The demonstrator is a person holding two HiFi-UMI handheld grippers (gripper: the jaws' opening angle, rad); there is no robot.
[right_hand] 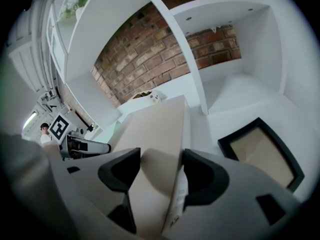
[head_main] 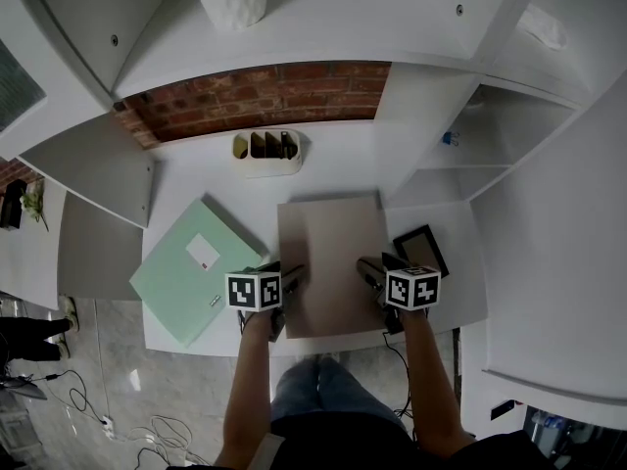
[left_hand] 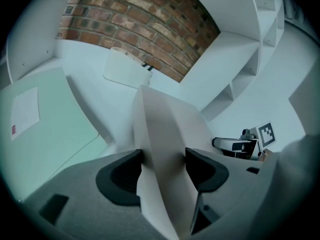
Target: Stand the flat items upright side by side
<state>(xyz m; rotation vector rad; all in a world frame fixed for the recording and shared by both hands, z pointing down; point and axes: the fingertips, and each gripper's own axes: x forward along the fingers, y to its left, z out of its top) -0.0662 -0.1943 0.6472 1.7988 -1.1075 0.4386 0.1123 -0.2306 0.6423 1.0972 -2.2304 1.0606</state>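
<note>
Head view, white desk organizer — contents unclear, left gripper and right gripper clamped on beige binder

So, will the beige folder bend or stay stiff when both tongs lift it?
Probably stiff: the beige folder lies flat with straight edges, and it shows a thick side between the right tongs. Stood upright alone, it may tip, being broad yet narrow.
</note>
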